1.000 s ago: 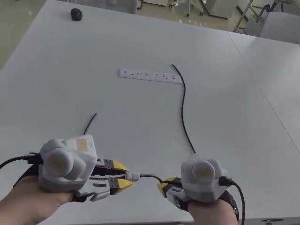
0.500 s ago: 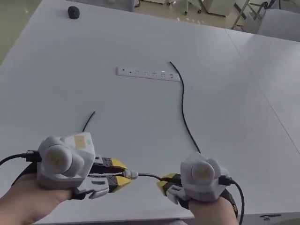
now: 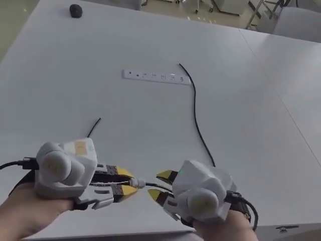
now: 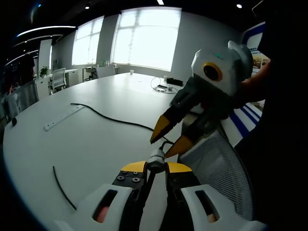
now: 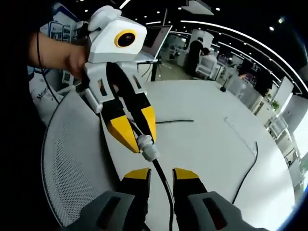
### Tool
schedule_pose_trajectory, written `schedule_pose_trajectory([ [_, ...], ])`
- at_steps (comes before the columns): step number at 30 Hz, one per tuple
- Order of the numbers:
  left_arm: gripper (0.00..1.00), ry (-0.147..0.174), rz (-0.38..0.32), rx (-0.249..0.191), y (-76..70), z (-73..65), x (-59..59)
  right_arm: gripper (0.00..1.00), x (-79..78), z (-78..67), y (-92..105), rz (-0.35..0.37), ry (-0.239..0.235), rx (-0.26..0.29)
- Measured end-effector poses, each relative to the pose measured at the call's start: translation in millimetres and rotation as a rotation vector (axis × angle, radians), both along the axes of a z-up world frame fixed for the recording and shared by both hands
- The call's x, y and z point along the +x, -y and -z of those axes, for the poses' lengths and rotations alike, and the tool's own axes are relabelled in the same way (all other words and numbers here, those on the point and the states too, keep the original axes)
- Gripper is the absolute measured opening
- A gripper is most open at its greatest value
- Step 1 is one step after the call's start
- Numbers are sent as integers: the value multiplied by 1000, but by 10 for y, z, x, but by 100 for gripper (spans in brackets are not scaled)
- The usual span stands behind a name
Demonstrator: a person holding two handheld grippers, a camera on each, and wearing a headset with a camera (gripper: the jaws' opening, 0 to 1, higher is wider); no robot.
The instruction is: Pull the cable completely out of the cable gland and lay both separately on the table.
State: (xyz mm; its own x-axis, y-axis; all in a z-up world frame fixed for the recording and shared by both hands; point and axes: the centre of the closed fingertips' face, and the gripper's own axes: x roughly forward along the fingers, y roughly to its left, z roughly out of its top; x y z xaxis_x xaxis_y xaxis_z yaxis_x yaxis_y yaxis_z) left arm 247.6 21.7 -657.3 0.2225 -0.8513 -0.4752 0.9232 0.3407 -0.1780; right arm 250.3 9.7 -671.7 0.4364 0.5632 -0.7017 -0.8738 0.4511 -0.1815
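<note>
A: State of left fingers (image 4: 134, 167)?
B: Clamped on the gland (image 4: 156, 158), just above the near edge of the tabletop (image 3: 60, 75).
A: And right fingers (image 5: 137, 174)?
B: Parted, one either side of the cable (image 5: 163, 180), not pinching. Cable not yet out of the gland.
A: Anything hidden?
B: Link to the long black run on the tabletop, lost behind the right gripper (image 3: 161, 185). Left hand (image 3: 22, 216) cut off at the lower edge.
A: Pose?
B: Left gripper (image 3: 123, 183) level, pointing right. Right gripper angled back, tips almost meeting.
A: Surroundings?
B: White tabletop with strip (image 3: 156, 77), short wire (image 3: 94, 128), and dark lump (image 3: 75, 10) at the far corner. Office with bright windows (image 4: 144, 38). Mesh chair (image 4: 216, 163) close by.
</note>
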Motion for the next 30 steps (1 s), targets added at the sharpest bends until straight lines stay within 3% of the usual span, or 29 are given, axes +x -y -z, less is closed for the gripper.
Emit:
schedule_pose_trajectory([
  [7, 15, -1, -6, 1, -36, 1, 23, 5, 47, -15, -59, -41, 35, -29],
  [17, 15, 5, -7, -10, -38, -32, 54, 0, 57, -40, -59, -40, 41, -26],
  [28, 15, 16, -16, -8, -70, -25, 113, 0, 132, 34, 44, 38, -14, 6],
  [30, 15, 17, -19, -6, -84, -16, 131, 0, 155, 74, 82, 81, -44, 20],
])
